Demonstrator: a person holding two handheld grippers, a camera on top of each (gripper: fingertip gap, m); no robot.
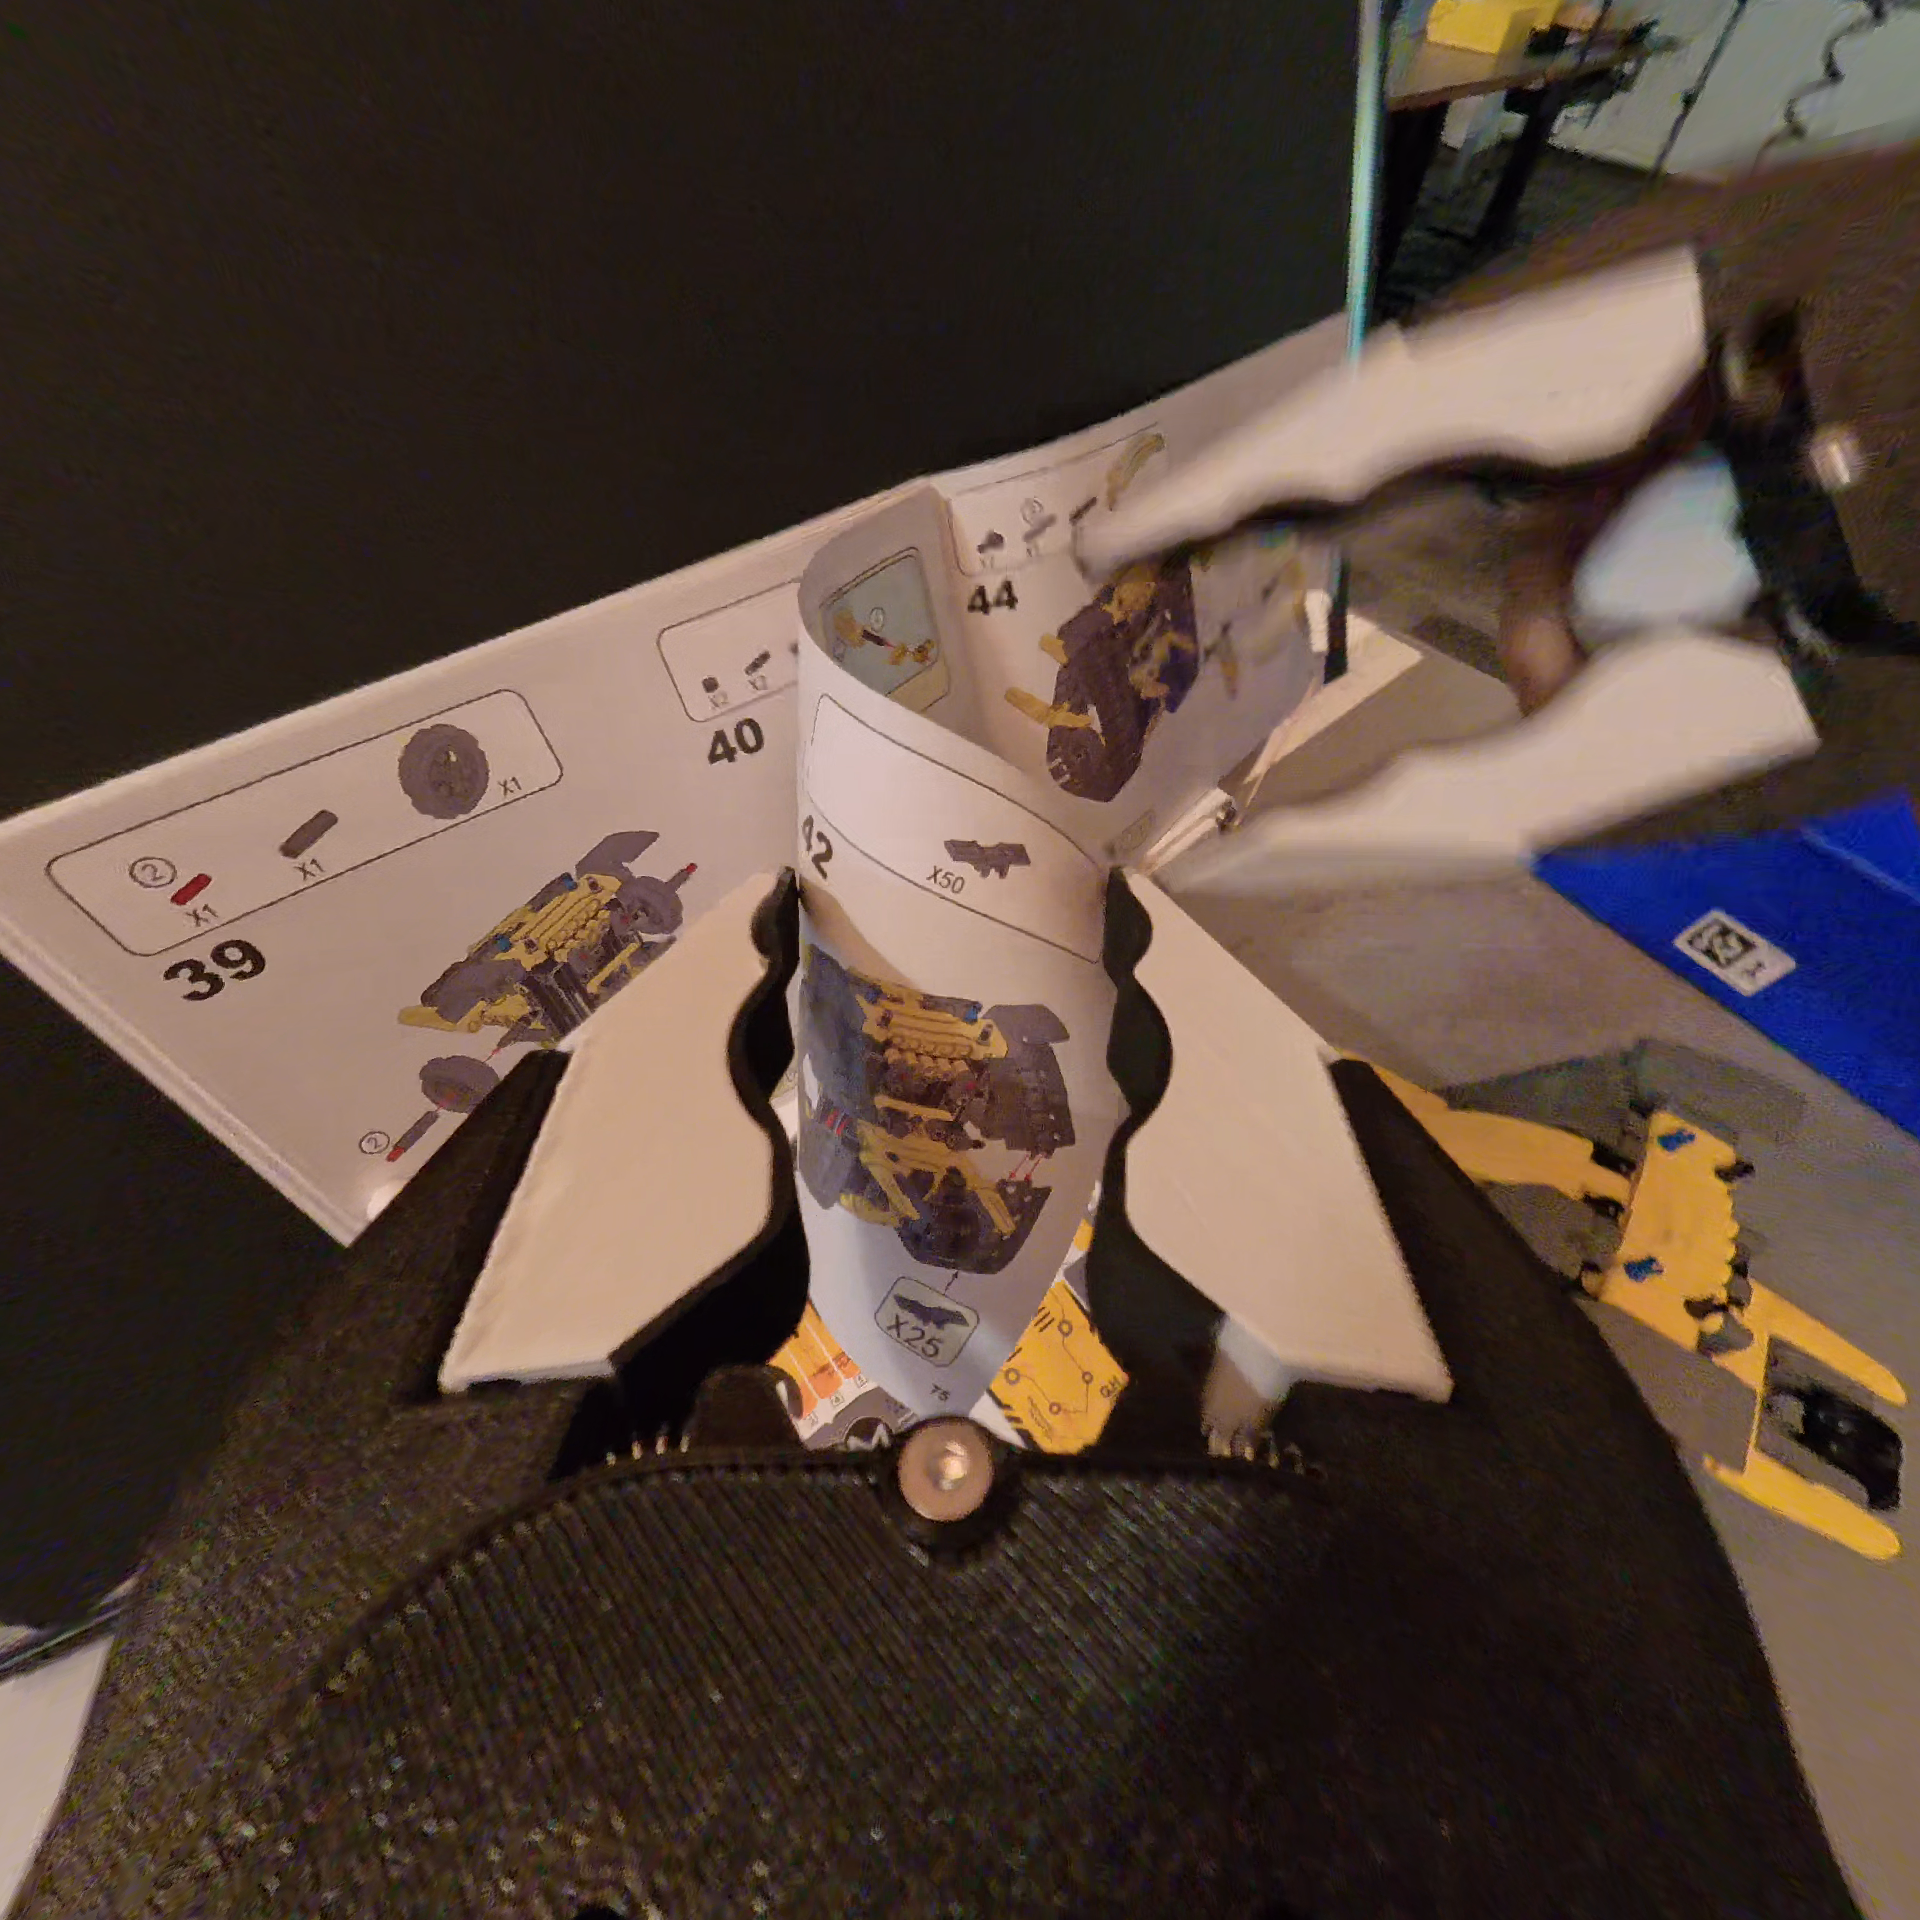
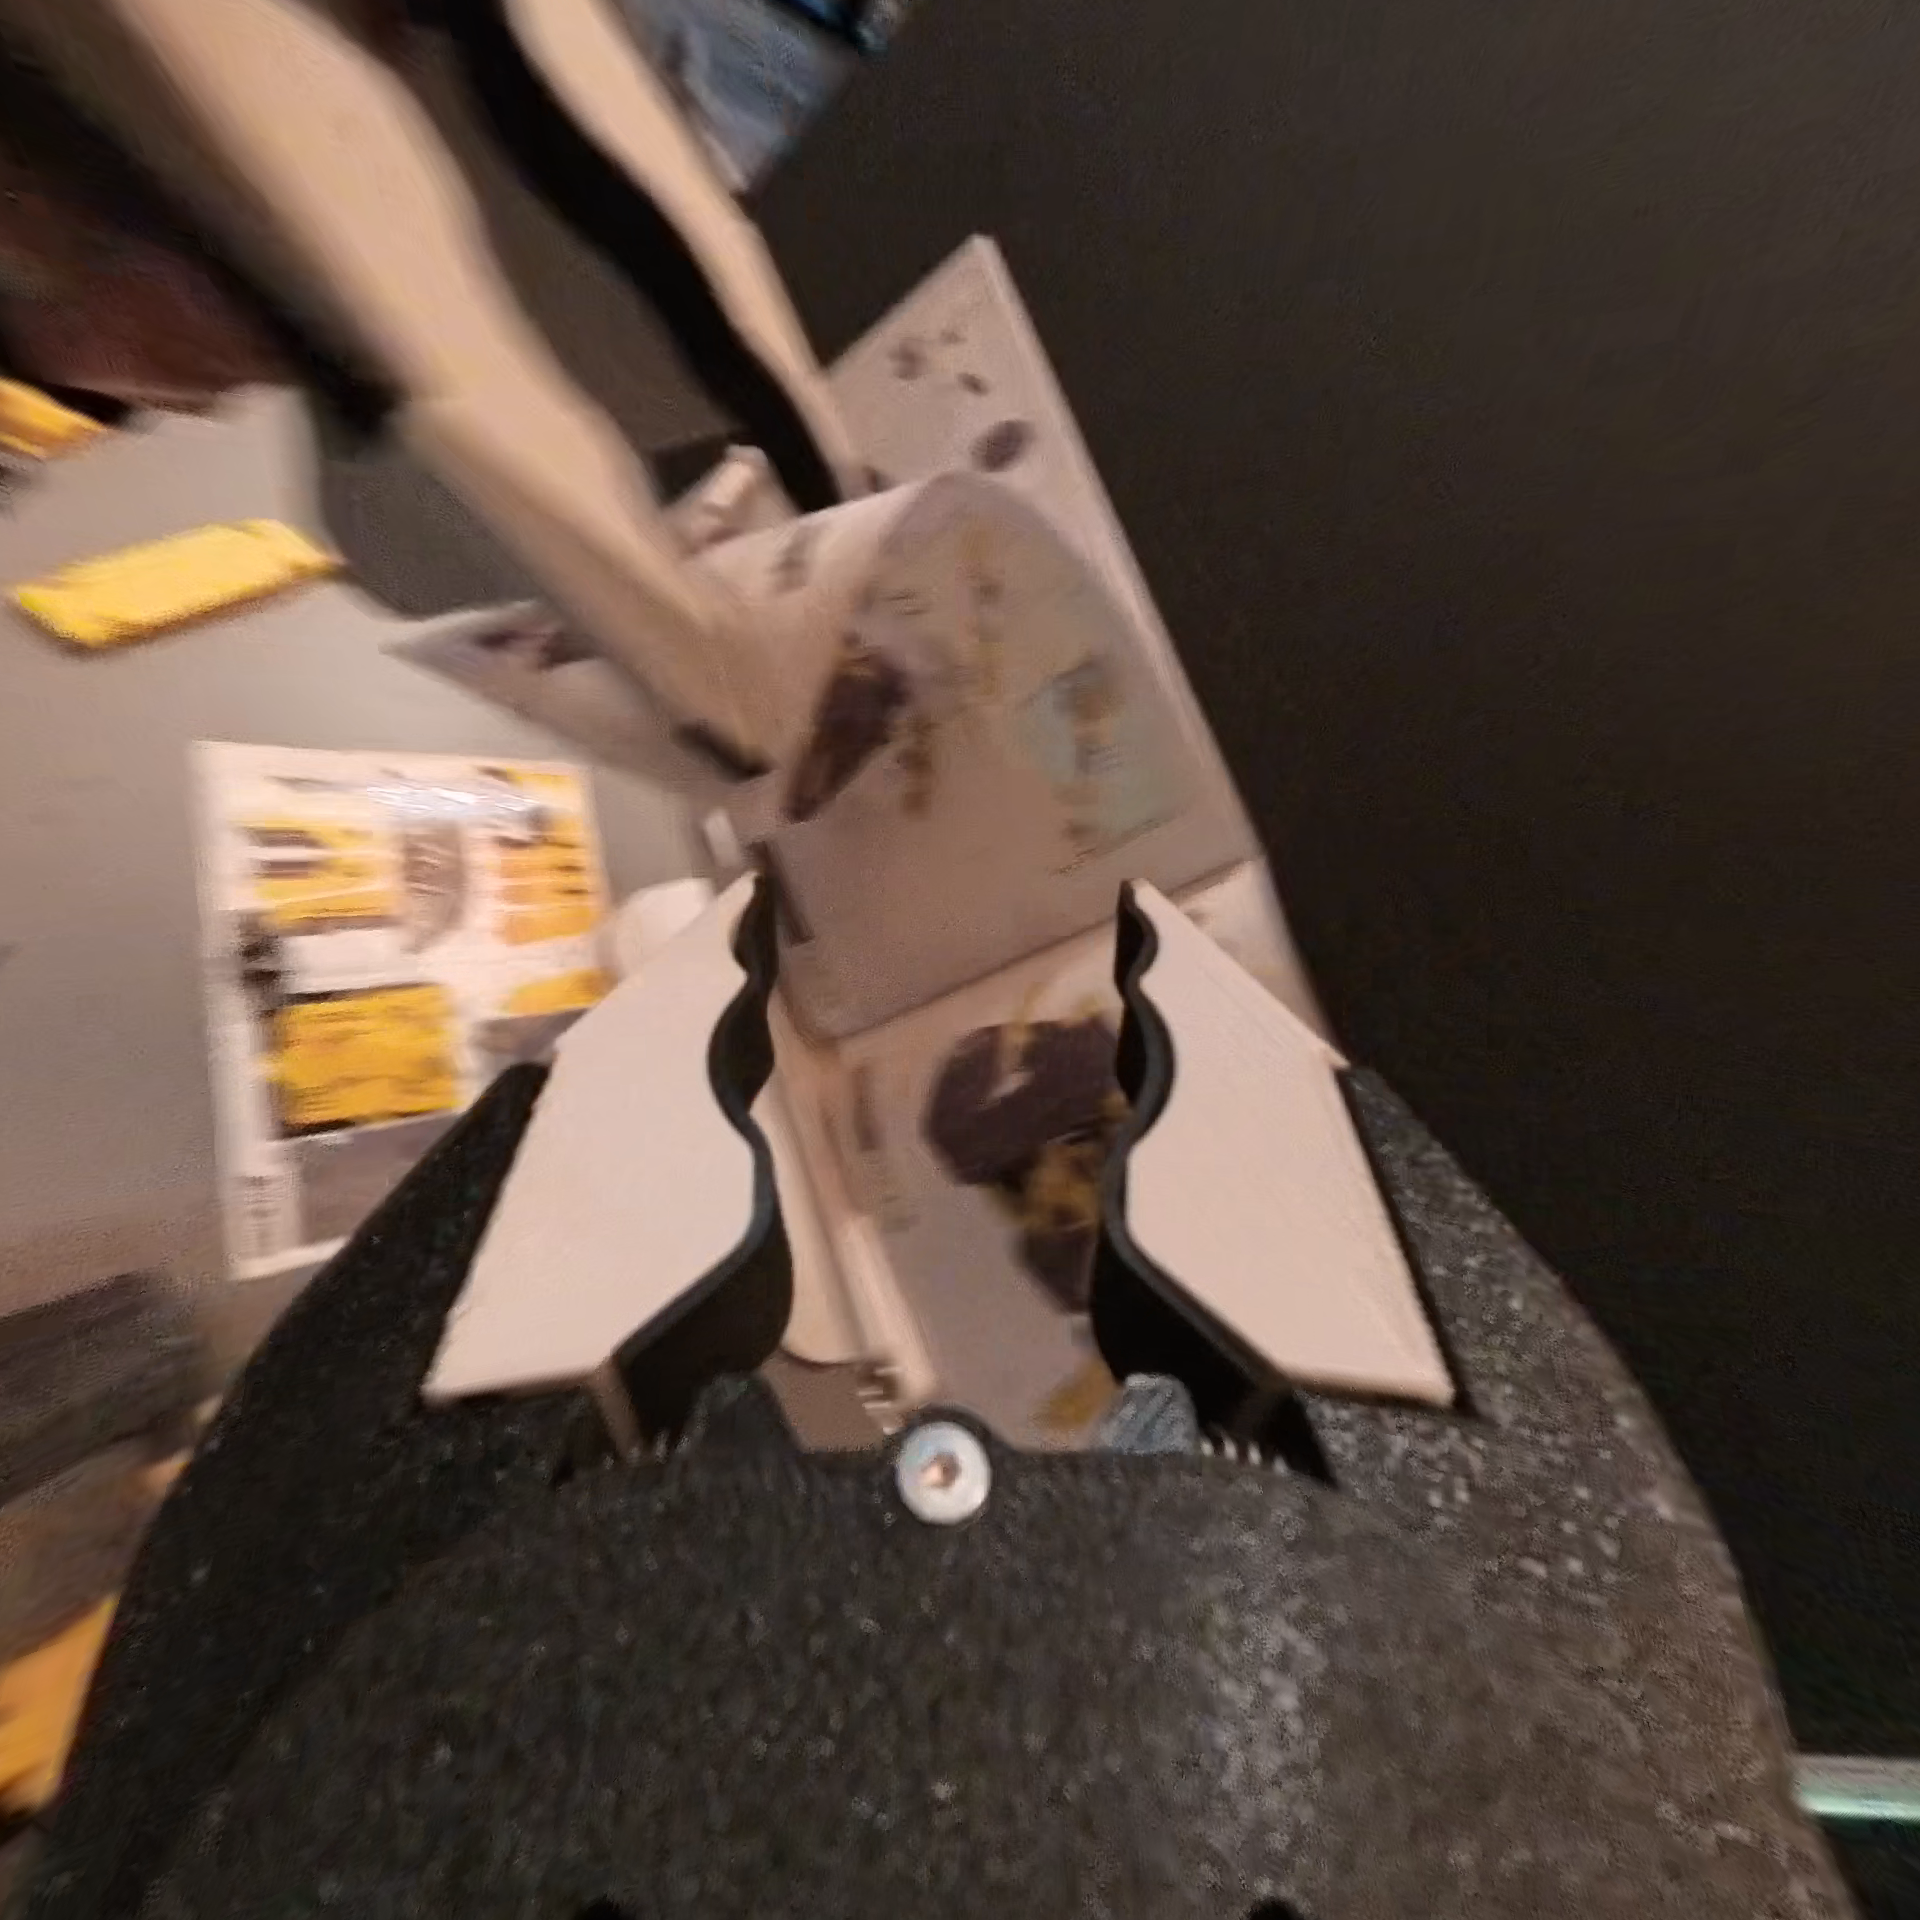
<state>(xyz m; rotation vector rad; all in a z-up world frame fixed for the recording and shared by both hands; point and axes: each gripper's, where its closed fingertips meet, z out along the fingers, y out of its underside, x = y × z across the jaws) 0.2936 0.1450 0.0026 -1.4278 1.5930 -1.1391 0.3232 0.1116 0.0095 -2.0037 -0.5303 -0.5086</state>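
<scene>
The left wrist view shows the left gripper with its fingers spread, and a curled page of an open instruction booklet rises in the gap between them; whether a pad touches the paper I cannot tell. The right gripper comes in from the upper right, blurred and also spread, with one fingertip over the right-hand page. A yellow brick model lies on the grey table nearby.
</scene>
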